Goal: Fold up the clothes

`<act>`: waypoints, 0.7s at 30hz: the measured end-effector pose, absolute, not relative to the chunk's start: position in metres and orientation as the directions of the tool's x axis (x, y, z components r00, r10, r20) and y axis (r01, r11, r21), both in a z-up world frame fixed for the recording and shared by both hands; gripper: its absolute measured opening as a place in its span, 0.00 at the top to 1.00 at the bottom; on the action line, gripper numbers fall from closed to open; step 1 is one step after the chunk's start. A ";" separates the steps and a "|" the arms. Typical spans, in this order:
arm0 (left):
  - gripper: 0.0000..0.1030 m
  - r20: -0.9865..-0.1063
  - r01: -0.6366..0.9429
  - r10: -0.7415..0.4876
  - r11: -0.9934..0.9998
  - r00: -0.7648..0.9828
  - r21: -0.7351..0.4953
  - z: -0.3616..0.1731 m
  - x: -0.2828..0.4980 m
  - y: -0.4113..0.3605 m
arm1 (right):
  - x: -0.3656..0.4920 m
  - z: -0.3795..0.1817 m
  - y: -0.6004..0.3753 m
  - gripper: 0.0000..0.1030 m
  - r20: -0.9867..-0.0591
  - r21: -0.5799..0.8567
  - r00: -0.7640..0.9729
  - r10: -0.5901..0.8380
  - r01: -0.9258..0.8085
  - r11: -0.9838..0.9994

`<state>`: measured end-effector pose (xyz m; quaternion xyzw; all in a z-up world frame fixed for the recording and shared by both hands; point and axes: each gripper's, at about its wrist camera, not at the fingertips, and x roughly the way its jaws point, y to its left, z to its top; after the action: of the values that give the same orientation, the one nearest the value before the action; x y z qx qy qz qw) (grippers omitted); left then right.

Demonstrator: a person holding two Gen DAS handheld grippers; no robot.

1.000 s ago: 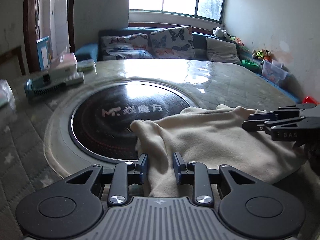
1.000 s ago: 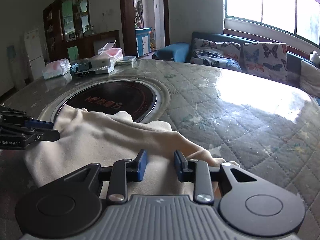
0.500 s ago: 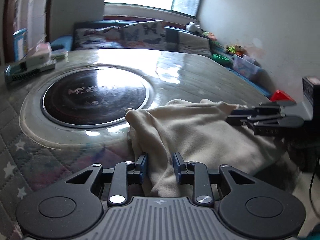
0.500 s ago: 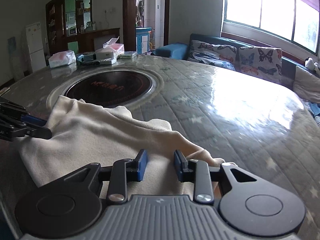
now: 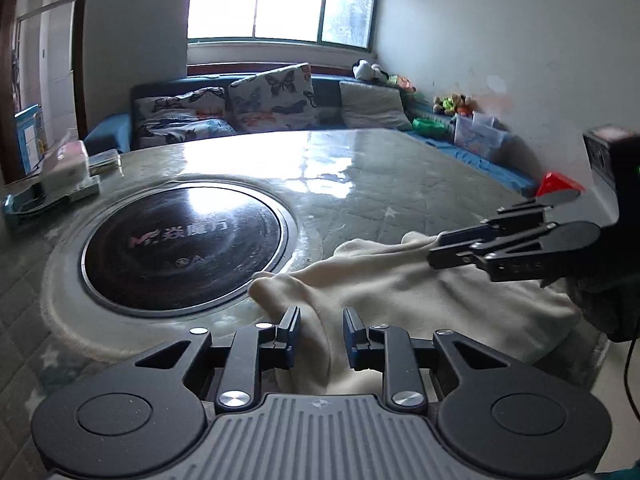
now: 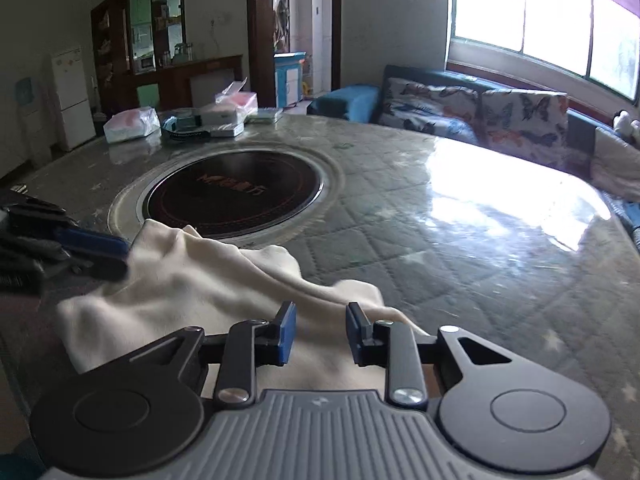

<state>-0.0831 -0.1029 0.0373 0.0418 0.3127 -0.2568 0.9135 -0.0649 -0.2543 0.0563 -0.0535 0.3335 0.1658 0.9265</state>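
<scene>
A cream-coloured garment (image 5: 420, 292) lies bunched on the quilted table near its front edge; it also shows in the right wrist view (image 6: 192, 280). My left gripper (image 5: 321, 334) is open, its jaws standing either side of a fold of the cloth without pinching it. My right gripper (image 6: 320, 332) is open too, with the garment's near edge between its jaws. Each gripper shows from the side in the other's view: the right one (image 5: 516, 248) over the garment's right part, the left one (image 6: 60, 248) at its left edge.
A round black cooktop (image 5: 184, 240) is set into the table (image 6: 460, 216) behind the garment. Tissue boxes and packets (image 6: 216, 116) stand at the far left of the table. A sofa with butterfly cushions (image 5: 264, 100) runs under the window.
Both grippers have lifted and tilted. The garment has shifted and bunched up a little more. Both grippers stay open.
</scene>
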 end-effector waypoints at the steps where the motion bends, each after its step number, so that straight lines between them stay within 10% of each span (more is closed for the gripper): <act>1: 0.75 -0.600 0.490 -0.434 0.868 0.672 -0.080 0.034 -0.079 -0.104 | -0.059 0.053 -0.253 0.78 -0.643 0.012 0.719 0.264 -0.335 0.942; 21: 0.73 -0.612 0.476 -0.415 0.877 0.674 -0.071 0.028 -0.047 -0.113 | -0.020 0.043 -0.214 0.79 -0.653 0.009 0.694 0.304 -0.393 0.919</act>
<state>-0.0468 -0.1134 0.0276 0.0473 0.3222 -0.2437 0.9136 -0.0204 -0.2136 0.0431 -0.0656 0.3420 0.1898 0.9180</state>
